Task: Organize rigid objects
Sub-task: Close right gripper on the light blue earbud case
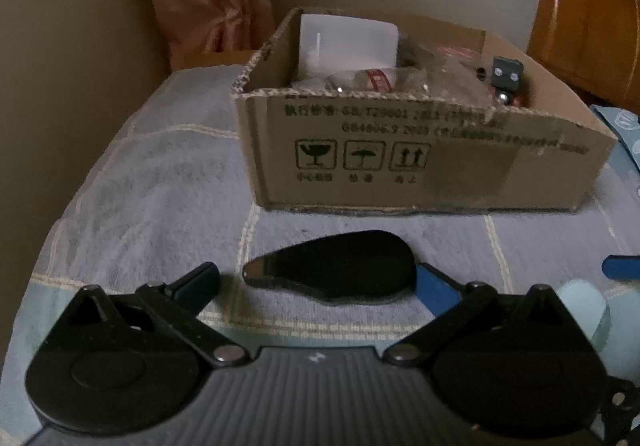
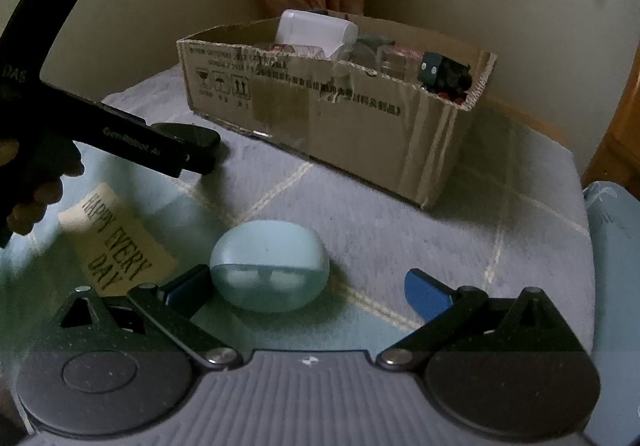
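Left hand-held gripper (image 1: 320, 282) spread wide around black teardrop-shaped object (image 1: 332, 272) lying flat on checked bed cover (image 1: 140, 186); right blue pad (image 1: 434, 286) touching or just beside its wide end, left pad apart from its tip. Right hand-held gripper (image 2: 308, 286) also spread wide, pale blue oval case (image 2: 270, 266) between the fingers, nearer the left one. Open cardboard box (image 1: 400, 162) at 12 o'clock beyond the black object, packed with white container (image 1: 348, 42) and small parts. "HAPPY EVERY DAY" card (image 2: 114, 242) at 9 o'clock of the case.
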`<control>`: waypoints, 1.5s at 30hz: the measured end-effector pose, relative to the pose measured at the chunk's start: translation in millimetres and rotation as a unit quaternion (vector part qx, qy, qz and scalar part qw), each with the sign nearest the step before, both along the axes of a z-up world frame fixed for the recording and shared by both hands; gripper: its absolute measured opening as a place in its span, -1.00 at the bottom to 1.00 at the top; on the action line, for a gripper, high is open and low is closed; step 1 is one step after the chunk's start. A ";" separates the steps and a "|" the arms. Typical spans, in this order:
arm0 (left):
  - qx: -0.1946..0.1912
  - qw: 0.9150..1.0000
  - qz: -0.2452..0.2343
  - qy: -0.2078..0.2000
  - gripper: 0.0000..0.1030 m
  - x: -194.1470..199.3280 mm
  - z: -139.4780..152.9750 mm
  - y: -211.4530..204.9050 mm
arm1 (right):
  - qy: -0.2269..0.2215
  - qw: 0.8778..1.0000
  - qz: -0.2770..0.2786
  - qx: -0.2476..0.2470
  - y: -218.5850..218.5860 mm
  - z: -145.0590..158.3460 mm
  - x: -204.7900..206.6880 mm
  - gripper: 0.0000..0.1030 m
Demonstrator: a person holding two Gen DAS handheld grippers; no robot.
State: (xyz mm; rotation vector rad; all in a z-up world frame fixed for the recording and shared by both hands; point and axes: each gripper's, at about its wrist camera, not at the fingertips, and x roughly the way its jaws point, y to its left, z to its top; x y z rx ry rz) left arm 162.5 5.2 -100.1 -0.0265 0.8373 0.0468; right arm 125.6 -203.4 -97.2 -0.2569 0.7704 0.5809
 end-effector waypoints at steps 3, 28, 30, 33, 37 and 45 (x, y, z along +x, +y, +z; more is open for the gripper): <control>0.001 1.000 0.017 0.000 0.99 3.1 -0.2 4.8 | -0.001 1.000 -0.005 0.001 2.8 -0.3 3.4 1.00; 0.005 1.000 0.010 -0.017 0.70 2.0 2.0 9.4 | 0.013 0.998 -0.051 -0.015 25.3 9.0 -14.0 0.51; 0.006 1.000 0.009 -0.018 0.70 1.7 1.7 10.0 | 0.012 0.999 -0.049 -0.010 25.5 9.6 -16.6 0.40; 0.006 1.000 0.008 -0.018 0.70 1.2 1.7 10.4 | 0.009 0.999 -0.048 -0.013 26.3 9.7 -17.3 0.40; 0.005 1.000 0.009 -0.018 0.70 0.6 1.4 10.5 | 0.013 0.999 -0.050 -0.011 27.0 8.6 -15.4 0.42; 0.018 1.000 -0.008 -0.021 0.70 -0.4 1.9 9.2 | 0.001 0.999 -0.046 -0.017 31.1 9.7 -12.7 0.28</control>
